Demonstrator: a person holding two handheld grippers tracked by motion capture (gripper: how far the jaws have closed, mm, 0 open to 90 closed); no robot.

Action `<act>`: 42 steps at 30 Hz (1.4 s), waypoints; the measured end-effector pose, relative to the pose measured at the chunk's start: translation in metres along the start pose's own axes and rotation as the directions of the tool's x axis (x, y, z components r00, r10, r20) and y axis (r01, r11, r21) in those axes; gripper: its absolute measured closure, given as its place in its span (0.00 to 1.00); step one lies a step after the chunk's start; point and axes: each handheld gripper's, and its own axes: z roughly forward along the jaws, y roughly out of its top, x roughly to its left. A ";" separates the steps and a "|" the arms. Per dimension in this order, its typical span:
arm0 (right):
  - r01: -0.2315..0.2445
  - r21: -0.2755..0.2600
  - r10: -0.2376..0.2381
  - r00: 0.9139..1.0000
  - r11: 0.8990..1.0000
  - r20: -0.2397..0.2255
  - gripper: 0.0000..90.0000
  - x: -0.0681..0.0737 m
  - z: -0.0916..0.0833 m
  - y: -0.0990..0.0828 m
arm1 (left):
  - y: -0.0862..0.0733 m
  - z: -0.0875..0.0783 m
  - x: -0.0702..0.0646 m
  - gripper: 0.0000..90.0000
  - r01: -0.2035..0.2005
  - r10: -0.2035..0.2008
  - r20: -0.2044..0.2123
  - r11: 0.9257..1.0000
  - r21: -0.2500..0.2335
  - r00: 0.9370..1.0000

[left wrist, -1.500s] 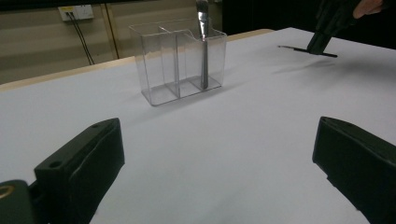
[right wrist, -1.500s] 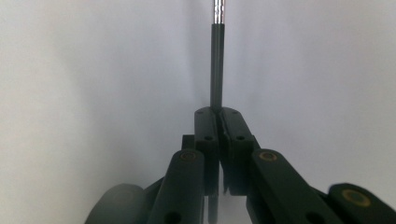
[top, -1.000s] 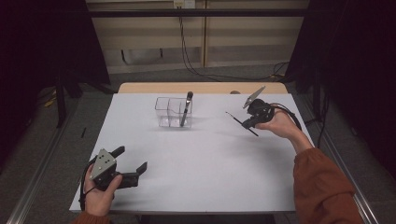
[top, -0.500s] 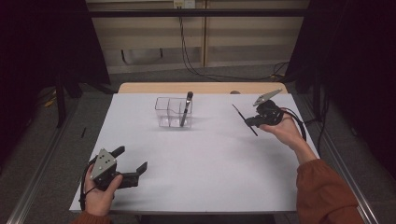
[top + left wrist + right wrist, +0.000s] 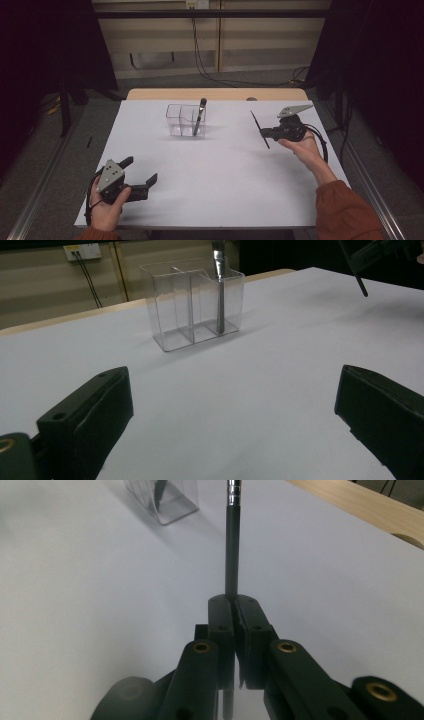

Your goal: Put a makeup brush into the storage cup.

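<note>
Pencil (image 5: 231, 545) is clamped between the closed jaws of the right gripper (image 5: 267, 133), held above the white table (image 5: 225, 175) on its right side, clear of the surface. In the high view it runs slanted across the jaw tips, one end up and away, the other down toward the person. In the right gripper view its dark shaft runs straight out from the jaws, with a silver ferrule near the far end

Near edge, left: left gripper (image 5: 141, 173) sits low over the table in the person's hand, jaws wide apart, nothing between them

Mid table, farther off: clear box (image 5: 184, 120) with a divider inside, standing upright. A dark pen (image 5: 199, 116) leans in its right compartment. Box is well apart from both grippers

Far edge: strip of bare wood (image 5: 215, 94) beyond the white surface
</note>
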 end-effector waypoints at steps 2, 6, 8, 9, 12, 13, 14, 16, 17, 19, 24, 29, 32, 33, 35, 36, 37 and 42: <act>0.005 -0.016 -0.005 1.000 1.000 0.004 0.97 0.002 -0.001 -0.002 | 0.000 0.000 0.000 0.03 0.000 0.000 -0.002 1.000 0.000 1.000; 0.013 -0.046 -0.012 1.000 0.999 0.005 0.97 0.005 -0.002 -0.006 | 0.000 0.000 0.000 0.03 0.001 -0.001 -0.001 1.000 -0.002 1.000; 0.016 -0.074 -0.015 1.000 0.997 0.018 0.97 0.006 -0.004 -0.007 | 0.000 -0.001 0.000 0.03 0.001 -0.001 -0.004 1.000 -0.001 1.000; 0.015 -0.086 -0.013 1.000 0.996 0.016 0.97 0.007 -0.006 -0.008 | 0.000 -0.001 0.000 0.03 0.000 0.000 -0.005 1.000 0.000 1.000; 0.017 -0.118 -0.015 1.000 0.993 0.016 0.97 0.010 -0.009 -0.009 | 0.000 -0.001 0.000 0.03 0.002 -0.002 -0.005 1.000 -0.002 1.000; 0.019 -0.127 -0.018 1.000 0.992 0.016 0.97 0.012 -0.010 -0.010 | 0.000 -0.001 0.000 0.03 0.001 -0.001 -0.005 1.000 -0.002 1.000; 0.022 -0.131 -0.020 1.000 0.991 0.015 0.97 0.014 -0.010 -0.010 | 0.000 -0.001 0.000 0.03 0.001 -0.001 -0.005 1.000 -0.003 1.000; 0.016 -0.150 -0.016 1.000 0.989 0.004 0.96 0.017 -0.011 -0.012 | 0.001 -0.002 0.000 0.03 0.002 -0.002 -0.002 1.000 -0.009 1.000; 0.009 -0.161 -0.009 1.000 0.987 0.000 0.96 0.018 -0.012 -0.013 | 0.001 -0.002 0.000 0.03 0.002 -0.002 -0.003 1.000 -0.012 1.000; 0.007 -0.168 -0.007 1.000 0.986 -0.002 0.96 0.019 -0.012 -0.016 | 0.001 -0.002 0.000 0.03 0.003 -0.003 -0.003 1.000 -0.011 1.000; 0.004 -0.213 -0.010 1.000 0.977 -0.023 0.96 0.025 -0.016 -0.019 | 0.001 -0.002 0.000 0.03 0.002 -0.002 -0.003 1.000 -0.014 1.000; 0.000 -0.259 -0.007 1.000 0.966 -0.028 0.96 0.034 -0.020 -0.019 | 0.001 -0.002 -0.001 0.03 0.002 -0.002 -0.007 1.000 -0.010 1.000; 0.001 -0.278 -0.011 0.999 0.961 -0.034 0.96 0.037 -0.022 -0.018 | 0.001 -0.003 -0.001 0.03 0.009 -0.009 -0.007 1.000 -0.015 1.000; 0.003 -0.281 -0.014 0.999 0.960 -0.038 0.96 0.038 -0.023 -0.018 | 0.001 -0.003 -0.001 0.03 0.015 -0.015 -0.005 1.000 -0.020 1.000; 0.007 -0.284 -0.020 0.999 0.959 -0.042 0.96 0.041 -0.022 -0.018 | 0.001 -0.003 -0.001 0.03 0.017 -0.017 -0.006 1.000 -0.023 1.000; 0.008 -0.284 -0.022 0.999 0.959 -0.046 0.96 0.042 -0.022 -0.019 | 0.001 -0.004 -0.001 0.03 0.019 -0.020 -0.005 1.000 -0.024 1.000; 0.011 -0.284 -0.025 0.999 0.959 -0.046 0.96 0.044 -0.022 -0.019 | 0.002 -0.004 0.000 0.03 0.017 -0.017 -0.004 1.000 -0.025 1.000; 0.017 -0.282 -0.038 0.997 0.959 -0.067 0.96 0.052 -0.019 -0.021 | 0.002 -0.006 0.000 0.02 0.025 -0.025 0.002 0.999 -0.034 1.000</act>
